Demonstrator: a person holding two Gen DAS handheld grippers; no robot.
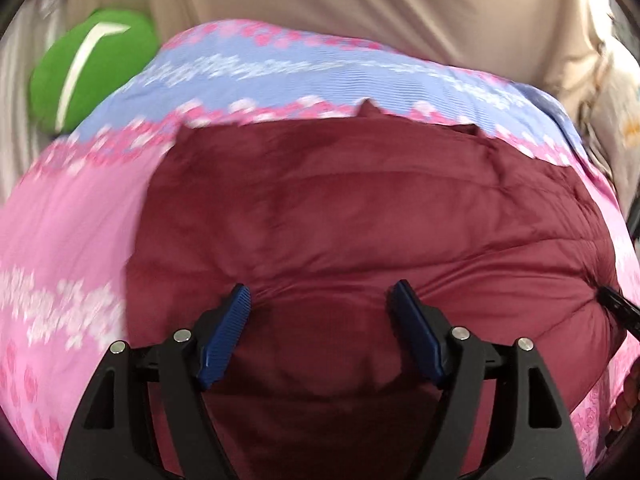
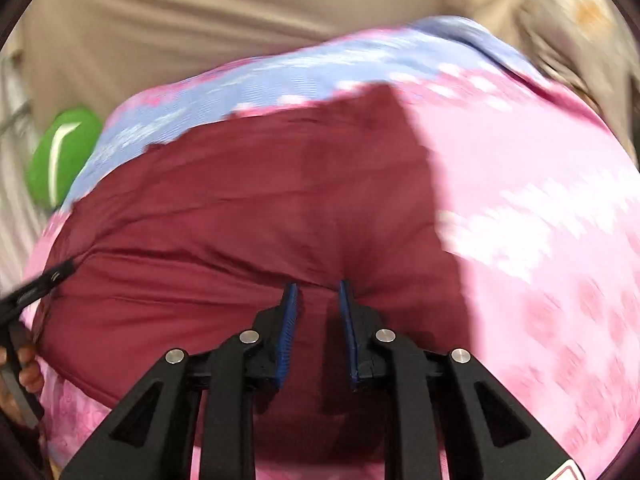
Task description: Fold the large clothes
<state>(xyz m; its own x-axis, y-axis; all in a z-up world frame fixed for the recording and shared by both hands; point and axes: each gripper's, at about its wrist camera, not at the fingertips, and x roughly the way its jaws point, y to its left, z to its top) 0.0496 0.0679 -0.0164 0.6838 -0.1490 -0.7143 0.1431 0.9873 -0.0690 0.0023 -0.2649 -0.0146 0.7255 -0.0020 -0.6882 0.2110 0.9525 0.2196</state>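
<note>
A dark maroon garment [image 1: 340, 216] lies spread on a pink and blue flowered bedsheet [image 1: 72, 216]. My left gripper [image 1: 320, 300] is open with its blue pads wide apart, pressed on a fold at the garment's near edge. In the right wrist view the same maroon garment [image 2: 248, 208] lies on the sheet [image 2: 540, 220]. My right gripper [image 2: 318, 290] has its blue pads close together, with a bunch of maroon cloth pinched between them. The other gripper's black tip shows at the left edge [image 2: 36, 284] and at the right edge of the left view [image 1: 618, 306].
A green cushion [image 1: 92, 68] lies beyond the sheet at the back left, also in the right wrist view [image 2: 60, 156]. Beige fabric [image 1: 360, 4] fills the background. A light patterned cloth [image 1: 616, 112] lies at the far right.
</note>
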